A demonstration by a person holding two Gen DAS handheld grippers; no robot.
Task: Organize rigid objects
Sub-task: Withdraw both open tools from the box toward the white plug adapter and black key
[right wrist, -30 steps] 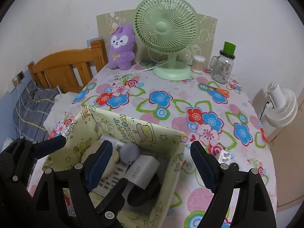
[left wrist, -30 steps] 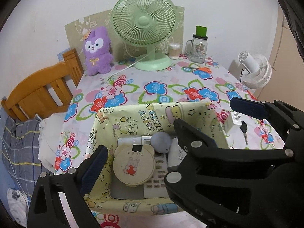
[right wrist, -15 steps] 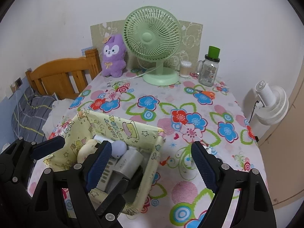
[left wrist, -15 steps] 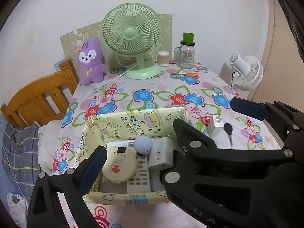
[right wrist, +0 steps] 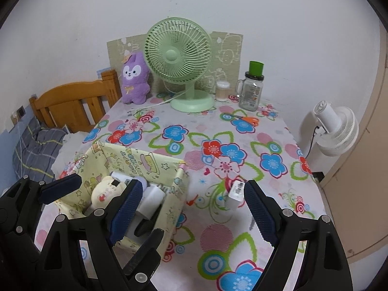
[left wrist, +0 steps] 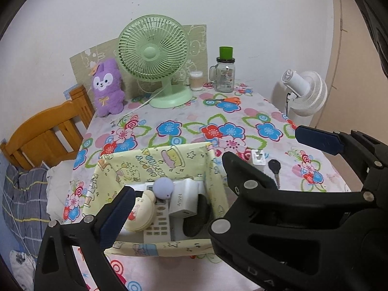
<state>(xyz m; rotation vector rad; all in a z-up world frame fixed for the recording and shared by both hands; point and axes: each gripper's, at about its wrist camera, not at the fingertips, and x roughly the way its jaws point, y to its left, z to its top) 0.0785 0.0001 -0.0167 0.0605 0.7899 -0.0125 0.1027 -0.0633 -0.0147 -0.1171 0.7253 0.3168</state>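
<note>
In the left wrist view, the remote control (left wrist: 156, 228) in the yellow fabric bin (left wrist: 155, 165) is half covered by a round cream case (left wrist: 141, 214) and a lilac ball (left wrist: 163, 188). A dark object (left wrist: 196, 218) at 3 o'clock of it cannot be identified. The key (left wrist: 275, 169) is partly hidden behind the right hand-held gripper (right wrist: 191, 208). The jar label (right wrist: 251, 94) is too small to be read.

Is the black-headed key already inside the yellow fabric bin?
No, the key lies on the floral tablecloth beside the white plug, outside the yellow fabric bin.
</note>
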